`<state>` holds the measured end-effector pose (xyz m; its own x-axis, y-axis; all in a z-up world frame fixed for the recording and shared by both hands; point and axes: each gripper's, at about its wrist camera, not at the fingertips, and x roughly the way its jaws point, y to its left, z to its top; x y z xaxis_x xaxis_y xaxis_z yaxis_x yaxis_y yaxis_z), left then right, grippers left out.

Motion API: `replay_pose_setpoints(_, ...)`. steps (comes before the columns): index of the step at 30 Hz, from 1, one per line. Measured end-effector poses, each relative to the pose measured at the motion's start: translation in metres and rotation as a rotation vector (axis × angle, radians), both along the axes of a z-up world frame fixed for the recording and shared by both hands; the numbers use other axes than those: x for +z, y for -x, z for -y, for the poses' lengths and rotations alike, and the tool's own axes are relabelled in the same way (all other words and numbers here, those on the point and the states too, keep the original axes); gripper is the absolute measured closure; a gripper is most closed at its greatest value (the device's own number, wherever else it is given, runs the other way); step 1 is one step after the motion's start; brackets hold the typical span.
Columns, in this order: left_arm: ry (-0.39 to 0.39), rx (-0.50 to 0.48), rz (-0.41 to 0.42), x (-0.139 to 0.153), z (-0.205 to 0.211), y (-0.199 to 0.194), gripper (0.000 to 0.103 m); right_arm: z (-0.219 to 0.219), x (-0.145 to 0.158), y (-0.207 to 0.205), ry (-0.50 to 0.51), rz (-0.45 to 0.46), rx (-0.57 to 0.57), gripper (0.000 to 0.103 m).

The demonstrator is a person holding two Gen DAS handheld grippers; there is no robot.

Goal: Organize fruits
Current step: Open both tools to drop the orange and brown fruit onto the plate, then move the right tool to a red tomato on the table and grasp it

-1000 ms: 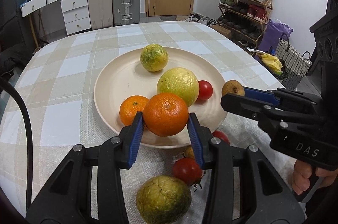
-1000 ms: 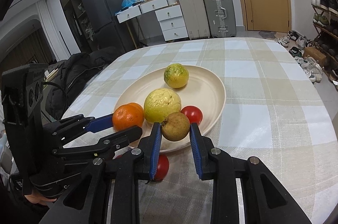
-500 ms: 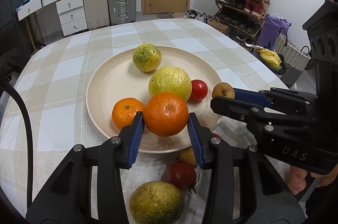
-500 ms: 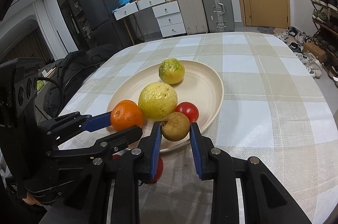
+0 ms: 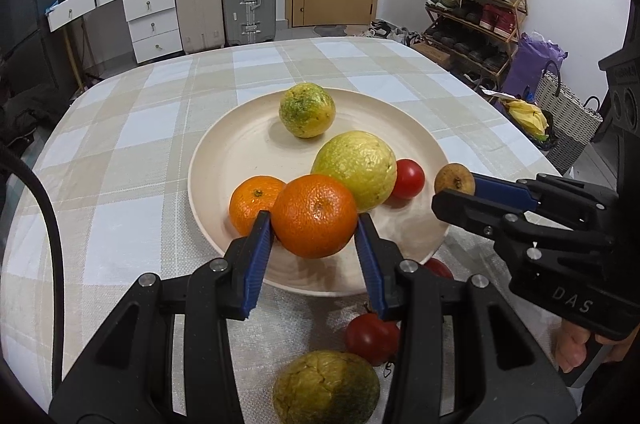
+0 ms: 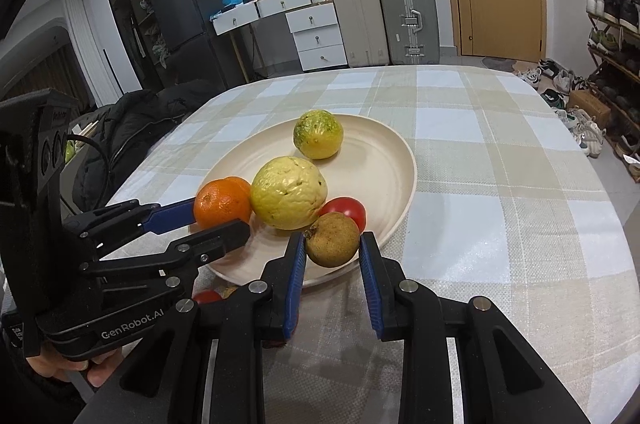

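The left gripper (image 5: 314, 230), marked "GenRobot.AI" on its side, is clenched on a big orange (image 5: 315, 216) with bumpy bright skin, held over the near edge of the cream plate (image 5: 236, 159). The right gripper (image 6: 331, 250), marked "DAS", grips a small brown fruit (image 6: 332, 239), rough and dull, over the plate's near rim beside a red tomato (image 6: 348, 207).

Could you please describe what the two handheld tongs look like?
Both the left tongs and the right tongs are black, with angular bolted arms and blue ribbed pads. White lettering marks each body. A black cable trails from the left one.
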<state>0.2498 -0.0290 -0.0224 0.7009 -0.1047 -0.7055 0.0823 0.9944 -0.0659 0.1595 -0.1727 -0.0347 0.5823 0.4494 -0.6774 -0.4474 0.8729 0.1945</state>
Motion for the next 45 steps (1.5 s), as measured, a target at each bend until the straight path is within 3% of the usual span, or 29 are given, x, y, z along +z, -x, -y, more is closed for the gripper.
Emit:
replay_pose_setpoints(8, 0.006, -0.001, 0.0, 0.0, -0.001, 0.001, 0.064, -0.004, 0.001, 0.001, 0.013, 0.001, 0.003, 0.075)
replay_pose_setpoints(11, 0.024, 0.005, -0.013, 0.0, -0.004, 0.001, 0.063, -0.005, 0.002, -0.002, 0.023, -0.003, 0.009, 0.063)
replay_pose_setpoints(13, 0.03, 0.011, -0.018, -0.001, -0.006, 0.003, 0.061, -0.004, 0.002, -0.001, 0.026, 0.004, 0.004, 0.062)
replay_pose_setpoints(19, 0.039, 0.015, 0.014, 0.007, -0.012, 0.021, 0.044, -0.004, 0.007, 0.012, 0.062, 0.038, 0.013, 0.059)
replay_pose_setpoints(23, 0.039, 0.028, 0.048, 0.016, -0.019, 0.039, 0.027, 0.001, 0.01, 0.02, 0.05, 0.034, 0.012, 0.047)
replay_pose_setpoints(24, 0.038, 0.034, 0.056, 0.019, -0.022, 0.044, 0.021, 0.002, 0.011, 0.022, 0.046, 0.032, 0.011, 0.038)
replay_pose_setpoints(27, 0.044, 0.047, 0.074, 0.025, -0.03, 0.06, 0.02, 0.007, 0.015, 0.03, 0.031, 0.039, 0.008, 0.015)
replay_pose_setpoints(30, 0.053, 0.053, 0.086, 0.03, -0.036, 0.077, 0.017, 0.011, 0.019, 0.04, 0.012, 0.057, 0.0, 0.004)
replay_pose_setpoints(32, 0.052, 0.059, 0.101, 0.034, -0.04, 0.089, 0.01, 0.014, 0.021, 0.045, -0.012, 0.05, -0.002, 0.001)
replay_pose_setpoints(33, 0.052, 0.067, 0.111, 0.035, -0.041, 0.095, 0.001, 0.016, 0.022, 0.046, -0.02, 0.049, -0.003, 0.0)
replay_pose_setpoints(40, 0.051, 0.062, 0.116, 0.036, -0.046, 0.122, 0.0, 0.013, 0.023, 0.057, 0.01, 0.052, 0.034, 0.0)
replay_pose_setpoints(45, 0.01, 0.053, 0.107, 0.032, -0.039, 0.127, 0.0, 0.014, 0.021, 0.06, 0.008, 0.037, 0.032, 0.0)
